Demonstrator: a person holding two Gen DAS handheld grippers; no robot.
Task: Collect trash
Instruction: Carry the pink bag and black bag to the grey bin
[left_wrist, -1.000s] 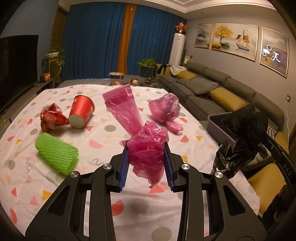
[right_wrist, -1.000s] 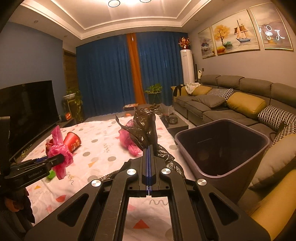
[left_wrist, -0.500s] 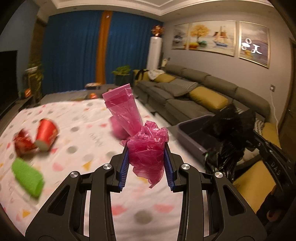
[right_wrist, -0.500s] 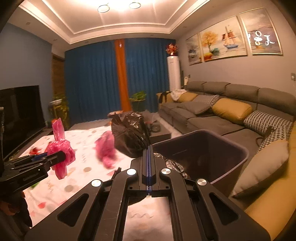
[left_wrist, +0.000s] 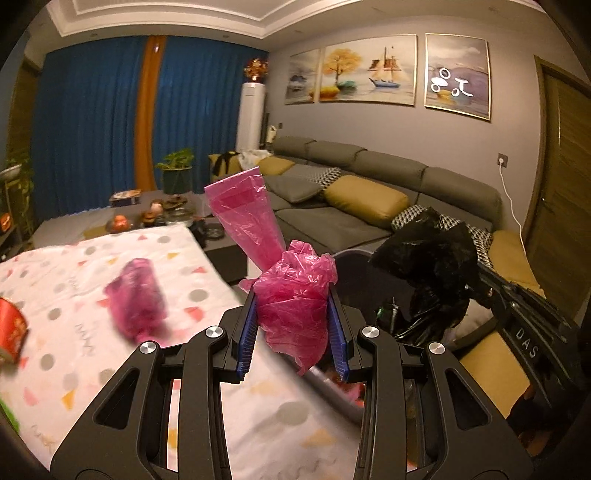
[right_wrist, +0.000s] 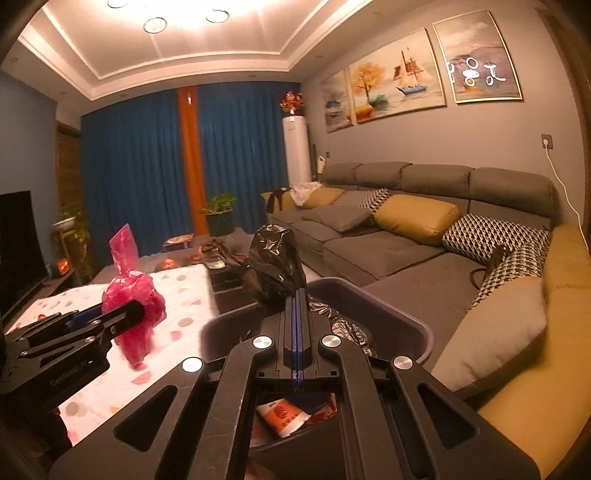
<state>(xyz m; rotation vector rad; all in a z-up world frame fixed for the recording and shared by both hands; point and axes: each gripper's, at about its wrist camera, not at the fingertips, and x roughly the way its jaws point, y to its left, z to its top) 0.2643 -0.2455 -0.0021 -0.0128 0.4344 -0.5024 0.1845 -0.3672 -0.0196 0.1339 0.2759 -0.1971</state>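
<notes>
My left gripper (left_wrist: 291, 301) is shut on a crumpled pink plastic bag (left_wrist: 247, 218) and holds it above the table's right edge, beside the grey trash bin (left_wrist: 345, 254). My right gripper (right_wrist: 298, 295) is shut on a black plastic bag (right_wrist: 275, 266), which hangs over the open bin (right_wrist: 413, 325). The right wrist view also shows the pink bag (right_wrist: 129, 291) off to the left. Trash lies inside the bin, including an orange-and-white wrapper (right_wrist: 284, 413).
A second pink bag (left_wrist: 136, 302) and a red cup (left_wrist: 11, 332) lie on the spotted tablecloth (left_wrist: 74, 369). A grey sofa (right_wrist: 388, 251) with cushions runs behind and to the right of the bin. A low coffee table (left_wrist: 147, 218) stands beyond the table.
Both grippers have swung right, away from the table, each with its bag. The black bag now hangs over the bin, and the pink bag has reached the table's edge beside it.
</notes>
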